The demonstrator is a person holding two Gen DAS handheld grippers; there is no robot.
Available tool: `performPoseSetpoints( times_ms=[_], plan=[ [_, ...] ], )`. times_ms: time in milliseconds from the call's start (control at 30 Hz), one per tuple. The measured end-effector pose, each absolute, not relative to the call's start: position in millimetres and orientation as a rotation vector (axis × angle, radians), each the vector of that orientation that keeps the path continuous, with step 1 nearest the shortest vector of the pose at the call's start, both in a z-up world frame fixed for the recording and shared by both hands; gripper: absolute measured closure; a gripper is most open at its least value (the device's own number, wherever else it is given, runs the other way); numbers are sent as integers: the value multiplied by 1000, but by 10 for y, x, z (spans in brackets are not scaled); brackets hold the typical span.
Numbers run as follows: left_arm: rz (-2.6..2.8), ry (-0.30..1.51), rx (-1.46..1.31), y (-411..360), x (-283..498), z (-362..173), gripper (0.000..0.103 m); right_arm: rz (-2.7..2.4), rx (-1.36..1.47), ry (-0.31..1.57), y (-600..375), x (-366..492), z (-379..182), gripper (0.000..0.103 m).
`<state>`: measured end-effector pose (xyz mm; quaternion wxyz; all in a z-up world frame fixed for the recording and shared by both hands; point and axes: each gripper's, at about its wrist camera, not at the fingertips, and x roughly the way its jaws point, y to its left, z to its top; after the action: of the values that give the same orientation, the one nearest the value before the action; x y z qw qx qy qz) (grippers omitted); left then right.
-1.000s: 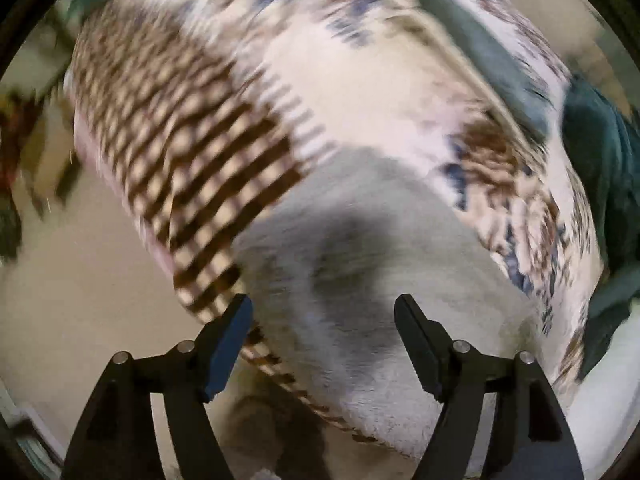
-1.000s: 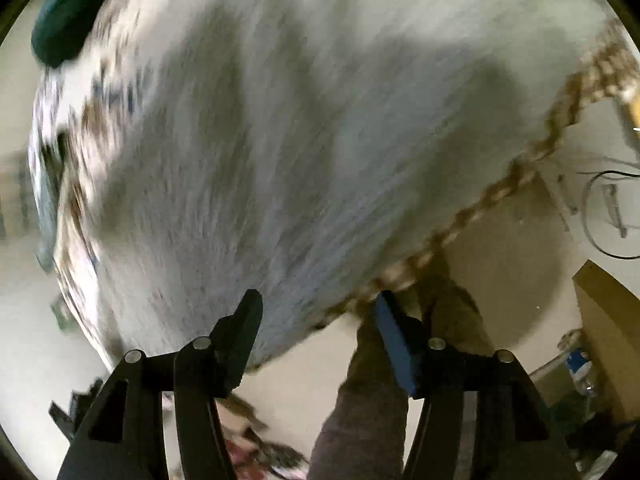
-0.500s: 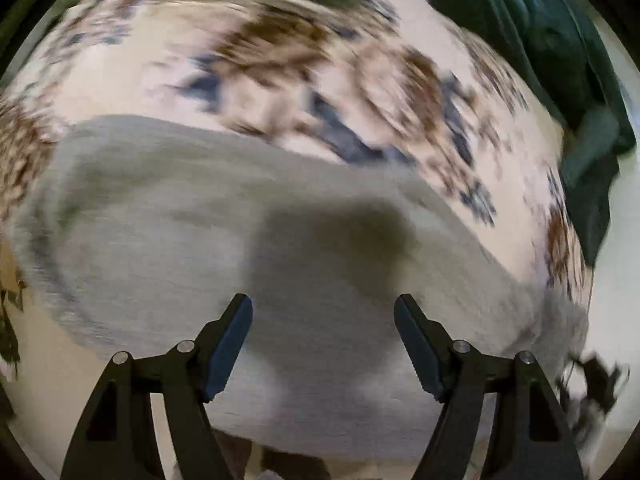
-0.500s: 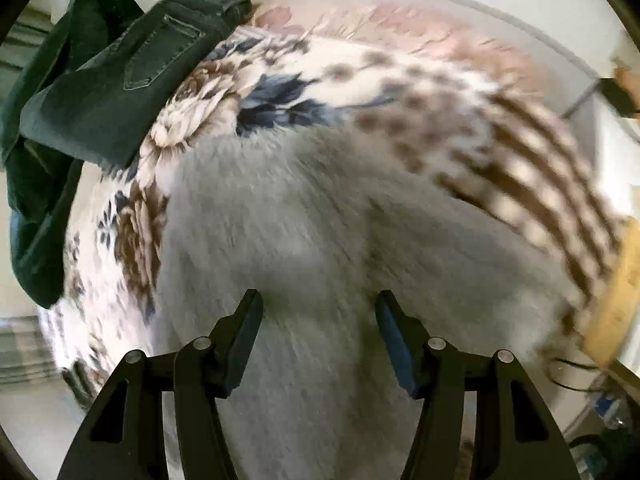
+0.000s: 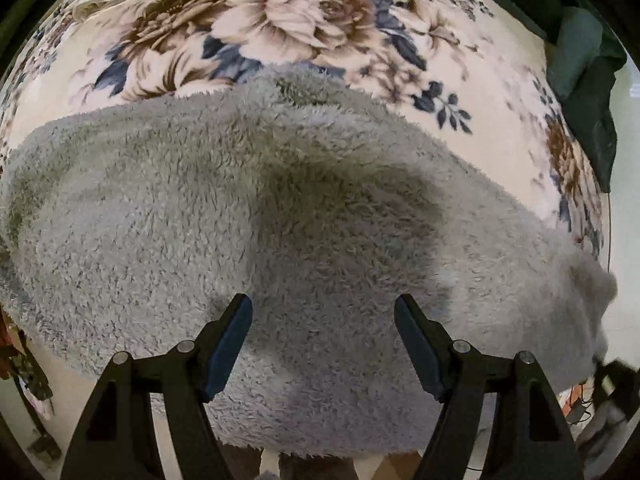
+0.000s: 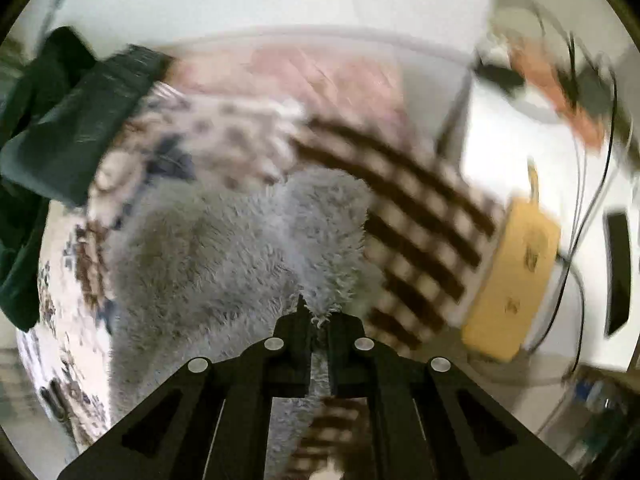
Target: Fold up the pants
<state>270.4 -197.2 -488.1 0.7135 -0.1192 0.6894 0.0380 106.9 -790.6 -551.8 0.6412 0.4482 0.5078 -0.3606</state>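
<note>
Grey fleece filled most of what I saw: the pants (image 5: 304, 216) lay spread on the floral blanket (image 5: 304, 24), which I take as my landmark. Over them my left gripper (image 5: 323, 344) pointed down, its jaws standing wide apart with only shaggy pile showing between them; I could not tell whether the tips touched the cloth. My right gripper (image 6: 318, 322) had its jaws pressed together on a fold of the same pants (image 6: 224, 248), a tuft of grey fibre sticking out between the tips, at the edge of the garment nearest the brown checked border (image 6: 416, 240) of the blanket. The right view was smeared with blur. A dark green garment (image 6: 68, 128) lay bunched on the far left corner of the blanket in that view, and in the left view it (image 5: 588, 80) sat at the blanket's upper right edge. Beyond the checked border, off the blanket, stood a yellow box (image 6: 516, 280), and thin dark cables (image 6: 588, 200) trailed past it.
</note>
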Motion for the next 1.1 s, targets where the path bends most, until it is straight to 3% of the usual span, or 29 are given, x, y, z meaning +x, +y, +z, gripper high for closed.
performPoseSetpoints(
  times_ms=[67, 167, 433, 667, 700, 733, 767, 800, 1000, 1100],
  plan=[
    [84, 1533, -267, -1975, 2710, -4921, 31, -779, 1090, 1200, -7942, 1007, -5659, 91],
    [83, 1541, -265, -1990, 2727, -4969, 31, -786, 1068, 1283, -7934, 1025, -5663, 54],
    [35, 1460, -222, -2235, 2857, -4713, 31, -740, 862, 1162, -7891, 1591, -4919, 44],
    [-12, 1401, -250, -2527, 3295, -4703, 31, -666, 1035, 1324, -7905, 2539, -5504, 44],
    [-17, 1387, -254, -2539, 3343, -4686, 31, -660, 1019, 1351, -7842, 2632, -5572, 48],
    [-22, 1371, -250, -2573, 3381, -4665, 31, -668, 984, 1362, -7789, 2689, -5617, 57],
    [-25, 1358, -240, -2583, 3412, -4638, 31, -685, 945, 1367, -7747, 2739, -5634, 91],
    [-28, 1349, -234, -2594, 3436, -4623, 31, -700, 912, 1364, -7711, 2780, -5646, 98],
    [-9, 1362, -272, -2426, 3410, -4631, 31, -694, 846, 1173, -7625, 2887, -5256, 98],
    [17, 1372, -282, -2325, 3366, -4657, 31, -626, 896, 1293, -7683, 3027, -5470, 95]
  ],
)
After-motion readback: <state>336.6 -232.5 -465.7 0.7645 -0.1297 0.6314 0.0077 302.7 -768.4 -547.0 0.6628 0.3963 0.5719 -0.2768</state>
